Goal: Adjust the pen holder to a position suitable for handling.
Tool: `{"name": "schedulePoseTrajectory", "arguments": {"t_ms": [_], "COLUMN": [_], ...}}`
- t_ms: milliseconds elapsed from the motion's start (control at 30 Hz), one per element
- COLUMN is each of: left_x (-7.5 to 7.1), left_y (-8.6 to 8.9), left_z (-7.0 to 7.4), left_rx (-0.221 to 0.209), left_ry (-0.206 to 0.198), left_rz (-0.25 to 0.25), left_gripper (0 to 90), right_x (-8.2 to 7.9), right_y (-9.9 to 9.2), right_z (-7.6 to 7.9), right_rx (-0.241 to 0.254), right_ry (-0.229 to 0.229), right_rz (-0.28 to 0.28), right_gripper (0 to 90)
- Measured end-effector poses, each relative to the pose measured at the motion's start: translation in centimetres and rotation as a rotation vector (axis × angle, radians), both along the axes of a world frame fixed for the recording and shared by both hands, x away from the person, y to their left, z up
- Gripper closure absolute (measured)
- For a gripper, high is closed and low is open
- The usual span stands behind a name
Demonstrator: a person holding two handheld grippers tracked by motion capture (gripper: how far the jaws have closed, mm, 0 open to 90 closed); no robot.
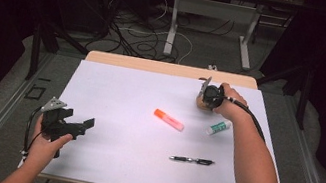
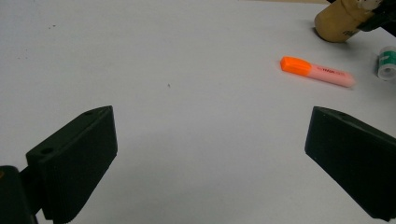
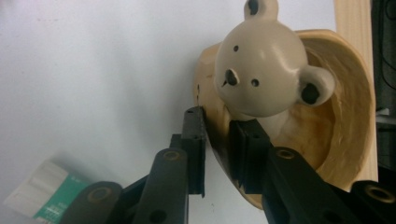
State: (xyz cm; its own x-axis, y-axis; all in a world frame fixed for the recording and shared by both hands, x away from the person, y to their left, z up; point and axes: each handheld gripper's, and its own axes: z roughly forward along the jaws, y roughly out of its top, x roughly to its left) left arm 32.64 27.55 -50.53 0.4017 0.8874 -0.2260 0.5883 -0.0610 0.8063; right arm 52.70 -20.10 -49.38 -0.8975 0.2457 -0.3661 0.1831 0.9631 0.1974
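My right gripper [image 3: 215, 140] is shut on the rim of a tan wooden holder [image 3: 348, 121] with a bear head [image 3: 264, 70] on it; one jaw is outside the wall, the other inside. From above, the holder [image 1: 203, 103] sits at the white sheet's far right, under my right gripper [image 1: 207, 95]. My left gripper [image 1: 86, 126] stands open near the sheet's front left, nothing between its jaws. Its own camera looks across the bare sheet, between the wide-apart jaws of the left gripper [image 2: 210, 154], toward an orange-capped pink highlighter [image 2: 315, 72] and the holder [image 2: 336, 23].
The highlighter [image 1: 168, 119] lies mid-sheet. A white and green glue stick [image 1: 218, 127] lies to its right, by my right forearm, and a black pen [image 1: 192, 160] lies nearer the front edge. The white sheet [image 1: 113, 159] covers a wooden table; cables and table legs lie beyond.
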Motion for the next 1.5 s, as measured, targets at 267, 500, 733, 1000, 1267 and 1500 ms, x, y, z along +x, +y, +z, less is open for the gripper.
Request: {"name": "schedulePoseTrajectory", "arguments": {"t_ms": [267,500,733,1000,1267,1500], "left_x": [0.0,0.0,0.1,0.0,0.0,0.0], "left_y": [0.0,0.0,-0.1,-0.1,-0.2,-0.2], "left_z": [0.0,0.0,-0.1,0.0,-0.1,0.0], "left_rx": [0.001,-0.001,-0.002,-0.001,-0.002,0.000], "left_ry": [-0.003,-0.002,-0.006,0.000,-0.004,-0.005], "left_rz": [0.003,0.006,0.008,0.004,0.008,0.007], "left_gripper": [2.8,2.8,2.8,2.8,2.8,2.8], "right_x": [-0.1,-0.3,-0.5,-1.5,-2.7,-4.1], "right_y": [0.0,-0.2,-0.3,0.6,2.0,3.8], "right_z": [0.1,0.2,0.5,1.6,2.4,3.0], "right_rx": [0.000,0.005,0.029,0.084,0.110,0.118], "right_ry": [0.028,0.031,0.018,0.010,0.025,0.022], "right_rz": [0.000,0.017,0.023,0.002,-0.015,-0.005], "right_gripper": [82.1,82.3,82.3,82.4,82.5,82.5]}}
